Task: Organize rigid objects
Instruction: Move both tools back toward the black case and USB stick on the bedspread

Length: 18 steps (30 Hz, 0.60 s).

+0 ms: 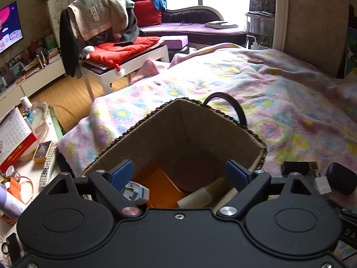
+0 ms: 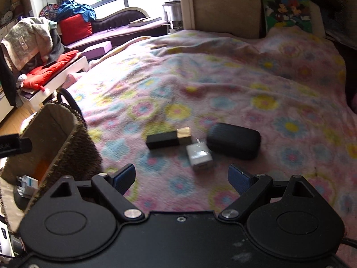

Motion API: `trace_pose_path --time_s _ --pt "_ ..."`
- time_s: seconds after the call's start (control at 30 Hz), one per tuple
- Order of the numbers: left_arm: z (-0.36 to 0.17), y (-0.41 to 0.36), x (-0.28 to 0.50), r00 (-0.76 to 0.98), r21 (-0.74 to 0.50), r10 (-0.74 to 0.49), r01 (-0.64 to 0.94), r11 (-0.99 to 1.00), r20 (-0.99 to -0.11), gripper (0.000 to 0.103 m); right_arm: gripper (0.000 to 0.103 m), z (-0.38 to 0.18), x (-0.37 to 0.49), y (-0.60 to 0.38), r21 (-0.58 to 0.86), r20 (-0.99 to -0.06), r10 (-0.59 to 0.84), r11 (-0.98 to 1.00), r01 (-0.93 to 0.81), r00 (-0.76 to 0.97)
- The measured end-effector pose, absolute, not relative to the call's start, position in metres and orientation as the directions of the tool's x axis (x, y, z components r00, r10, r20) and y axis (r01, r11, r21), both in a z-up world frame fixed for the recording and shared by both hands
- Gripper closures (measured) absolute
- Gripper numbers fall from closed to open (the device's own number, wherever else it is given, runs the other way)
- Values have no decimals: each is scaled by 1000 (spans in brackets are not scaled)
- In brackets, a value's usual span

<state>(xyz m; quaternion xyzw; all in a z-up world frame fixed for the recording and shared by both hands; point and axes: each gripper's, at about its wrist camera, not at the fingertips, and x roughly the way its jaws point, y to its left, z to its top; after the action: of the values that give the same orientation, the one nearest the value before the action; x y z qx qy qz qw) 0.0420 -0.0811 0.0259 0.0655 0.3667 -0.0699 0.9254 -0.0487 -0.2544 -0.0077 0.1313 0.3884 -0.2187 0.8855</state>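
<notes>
**Kid:** Where is your left gripper [image 1: 179, 174]?

**Helper:** You hold it right over the basket [image 1: 256, 138]. Its blue fingers [image 1: 121, 174] are spread wide and hold nothing.

**Kid:** What is in the basket?

**Helper:** An orange box [image 1: 162, 189] lies at the bottom. A white and blue thing [image 1: 136, 193] sits beside it on the left. A cream tube [image 1: 200, 195] leans on its right side.

**Kid:** And your right gripper [image 2: 181, 176]?

**Helper:** You hold it above the flowery blanket [image 2: 245, 84]. Its fingers are apart too, with nothing between them.

**Kid:** What is on the blanket?

**Helper:** Three things lie close together, just ahead of your right gripper. A black stick with a gold end [image 2: 169, 138] is on the left. A small white charger [image 2: 199, 157] is in the middle and nearest to you. A black case [image 2: 234, 140] is on the right, touching the charger.

**Kid:** Where is the basket from there?

**Helper:** It stands on the bed at the left, near the black stick but apart from it.
</notes>
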Motion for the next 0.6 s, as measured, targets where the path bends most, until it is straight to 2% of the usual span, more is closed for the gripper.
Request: trace_pose_path --time_s 0.4,0.6 --pt "30 -94 32 713 25 -187 276 961 -676 16 13 -26 -73 -276 29 -764 -333 838 544 553" --pt "29 -84 39 644 -132 -300 295 946 -704 16 13 -29 -89 -290 17 -754 -380 804 594 536"
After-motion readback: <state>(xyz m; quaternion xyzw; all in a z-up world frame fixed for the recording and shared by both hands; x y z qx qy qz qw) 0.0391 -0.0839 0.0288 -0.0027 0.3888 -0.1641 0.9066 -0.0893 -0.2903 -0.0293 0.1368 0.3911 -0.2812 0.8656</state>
